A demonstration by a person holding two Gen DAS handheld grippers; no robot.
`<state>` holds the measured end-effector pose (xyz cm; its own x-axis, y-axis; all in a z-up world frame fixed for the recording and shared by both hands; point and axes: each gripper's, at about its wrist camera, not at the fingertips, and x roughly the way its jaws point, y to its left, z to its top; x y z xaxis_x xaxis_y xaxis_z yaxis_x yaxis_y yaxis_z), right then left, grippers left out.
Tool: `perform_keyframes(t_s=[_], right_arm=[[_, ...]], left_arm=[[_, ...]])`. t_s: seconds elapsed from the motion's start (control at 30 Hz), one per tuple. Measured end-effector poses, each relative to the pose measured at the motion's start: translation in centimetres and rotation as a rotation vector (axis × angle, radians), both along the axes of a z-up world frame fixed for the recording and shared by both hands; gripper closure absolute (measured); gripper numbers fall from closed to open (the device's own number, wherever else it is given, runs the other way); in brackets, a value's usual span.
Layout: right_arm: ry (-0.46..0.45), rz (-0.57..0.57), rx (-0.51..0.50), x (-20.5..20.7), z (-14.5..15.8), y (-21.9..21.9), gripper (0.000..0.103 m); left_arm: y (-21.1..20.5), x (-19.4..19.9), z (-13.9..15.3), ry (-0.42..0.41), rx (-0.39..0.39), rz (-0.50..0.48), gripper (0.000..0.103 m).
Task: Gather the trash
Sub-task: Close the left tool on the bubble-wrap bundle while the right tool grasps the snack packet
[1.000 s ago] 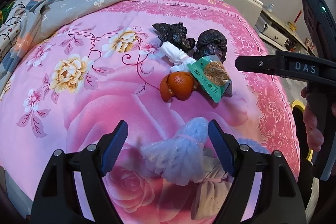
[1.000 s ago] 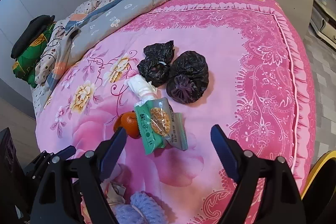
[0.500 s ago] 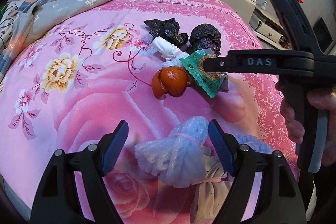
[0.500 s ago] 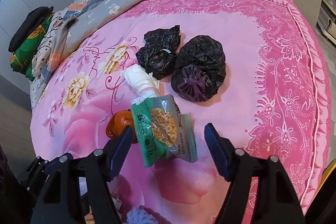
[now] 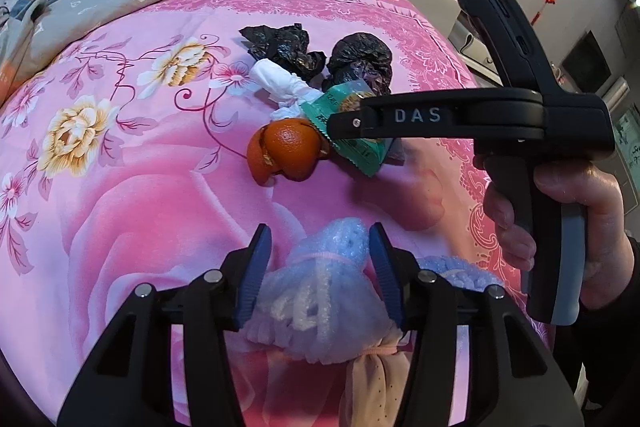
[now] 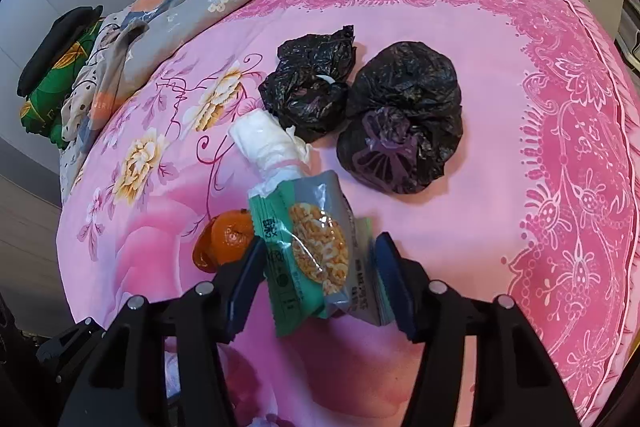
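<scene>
Left fingers (image 5: 320,259) closing around foam bundle (image 5: 316,299), right fingers (image 6: 320,279) closing around snack packet (image 6: 312,247)

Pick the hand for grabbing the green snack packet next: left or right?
Right. The right gripper already straddles the green snack packet, jaws closing. The left gripper is closing around the blue foam bundle.

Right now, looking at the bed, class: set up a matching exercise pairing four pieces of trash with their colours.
Things:
1. snack packet
2. peel
3. knotted bags
4. foam bundle

Colours:
A. orange
B. pale blue
C. green
D. black

Pairs: 1-C, 2-A, 3-D, 4-B
</scene>
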<state>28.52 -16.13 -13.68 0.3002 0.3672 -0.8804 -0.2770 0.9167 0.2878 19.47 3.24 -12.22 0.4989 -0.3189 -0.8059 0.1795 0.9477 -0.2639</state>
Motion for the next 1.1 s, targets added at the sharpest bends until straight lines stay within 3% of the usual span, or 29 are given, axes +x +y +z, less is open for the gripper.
perform_keyframes(t_s=[0.13, 0.23, 0.4, 0.43, 1.1], right_arm=[[0.014, -0.001, 0.015, 0.1, -0.4, -0.2, 0.059], [0.02, 0.007, 0.024, 0.1, -0.5, -0.1, 0.069], [0.018, 0.015, 0.028, -0.2, -0.4, 0.0, 0.076], [0.015, 0.014, 0.024, -0.2, -0.3, 0.0, 0.088], [-0.034, -0.005, 0.037, -1.9, 2.5, -1.8, 0.089]], left_arm=[[-0.6, 0.0, -0.1, -0.022, 0.003, -0.033, 0.074], [-0.8, -0.1, -0.1, -0.032, -0.003, -0.043, 0.077], [-0.1, -0.1, 0.0, -0.029, -0.04, -0.033, 0.078], [-0.1, -0.2, 0.1, -0.031, -0.042, -0.033, 0.078], [1.7, -1.2, 1.8, -0.059, -0.076, 0.026, 0.079]])
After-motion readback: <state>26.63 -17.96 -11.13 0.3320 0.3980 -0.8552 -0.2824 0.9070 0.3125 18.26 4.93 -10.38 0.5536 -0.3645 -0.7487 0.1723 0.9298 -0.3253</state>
